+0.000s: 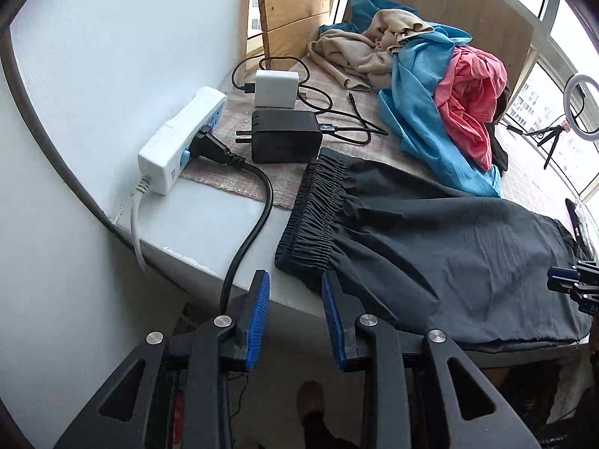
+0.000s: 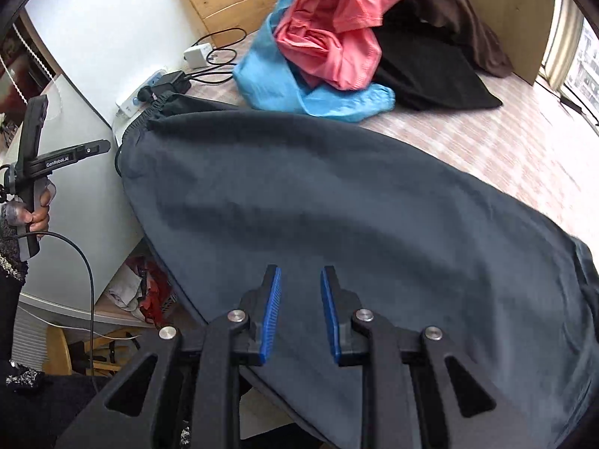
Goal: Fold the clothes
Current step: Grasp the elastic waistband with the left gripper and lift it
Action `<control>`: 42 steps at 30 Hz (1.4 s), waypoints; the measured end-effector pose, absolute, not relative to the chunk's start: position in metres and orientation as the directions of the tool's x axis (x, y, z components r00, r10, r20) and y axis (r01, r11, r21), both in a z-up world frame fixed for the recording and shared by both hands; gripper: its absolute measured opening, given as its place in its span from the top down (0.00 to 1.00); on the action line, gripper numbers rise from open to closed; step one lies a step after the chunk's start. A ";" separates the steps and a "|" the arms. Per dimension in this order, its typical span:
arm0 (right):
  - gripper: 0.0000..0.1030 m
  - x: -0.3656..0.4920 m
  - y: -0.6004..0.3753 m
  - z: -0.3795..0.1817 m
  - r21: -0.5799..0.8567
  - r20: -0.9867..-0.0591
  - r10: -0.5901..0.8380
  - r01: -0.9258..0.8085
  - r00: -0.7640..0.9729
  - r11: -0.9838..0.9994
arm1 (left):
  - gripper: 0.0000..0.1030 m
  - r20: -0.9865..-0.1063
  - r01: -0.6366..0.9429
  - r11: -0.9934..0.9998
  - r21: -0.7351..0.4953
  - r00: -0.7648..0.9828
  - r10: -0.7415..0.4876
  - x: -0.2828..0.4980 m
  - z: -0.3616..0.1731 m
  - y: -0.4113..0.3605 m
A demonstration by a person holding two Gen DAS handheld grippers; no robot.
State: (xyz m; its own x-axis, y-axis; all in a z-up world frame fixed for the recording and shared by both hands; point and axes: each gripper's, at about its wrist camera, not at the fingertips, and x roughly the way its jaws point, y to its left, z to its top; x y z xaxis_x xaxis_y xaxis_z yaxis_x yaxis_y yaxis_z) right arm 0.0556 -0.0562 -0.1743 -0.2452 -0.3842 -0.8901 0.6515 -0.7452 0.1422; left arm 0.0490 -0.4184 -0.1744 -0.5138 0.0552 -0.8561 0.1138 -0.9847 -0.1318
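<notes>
A dark grey garment [image 1: 441, 250] with a gathered elastic waistband [image 1: 314, 217] lies flat on the table, waistband to the left; it also shows in the right wrist view [image 2: 337, 202]. My left gripper [image 1: 295, 284] is open and empty at the table's front edge, just below the waistband corner. My right gripper [image 2: 299, 277] is open and empty, hovering over the garment's near edge. A pile of clothes lies behind: blue [image 1: 415, 112], pink [image 1: 471, 101], beige [image 1: 367, 48], and in the right wrist view black [image 2: 430, 63].
A white power strip [image 1: 179, 142] with a black plug and cable, a black adapter [image 1: 284, 134] and a white charger [image 1: 275, 88] with cables lie left of the waistband. Wooden boards [image 1: 292, 7] stand behind. A ring light [image 1: 580, 101] stands at the right.
</notes>
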 end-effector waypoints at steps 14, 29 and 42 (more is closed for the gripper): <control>0.78 0.044 -0.213 -0.212 0.026 -0.936 -0.274 0.735 -0.220 -0.677 | 0.67 -0.863 0.044 -0.985 -0.165 -0.490 0.123 0.027 -0.184 -0.431; 0.78 0.040 -0.217 -0.195 0.005 -0.924 -0.282 0.731 -0.258 -0.683 | 0.59 -0.881 0.023 -0.980 -0.199 -0.442 0.169 0.010 -0.206 -0.426; 0.78 0.043 -0.246 -0.206 0.117 -0.922 -0.352 0.746 -0.164 -0.655 | 0.56 -0.858 0.035 -0.956 -0.293 -0.450 0.246 0.015 -0.197 -0.435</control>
State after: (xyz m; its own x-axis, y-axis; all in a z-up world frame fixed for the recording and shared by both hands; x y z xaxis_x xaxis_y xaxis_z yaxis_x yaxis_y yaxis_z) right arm 0.0427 -0.2460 -0.2060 -0.1643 -0.3516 -0.9216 0.7461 -0.6554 0.1170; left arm 0.0150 -0.4350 -0.1968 -0.4505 0.2461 -0.8582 0.0353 -0.9556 -0.2925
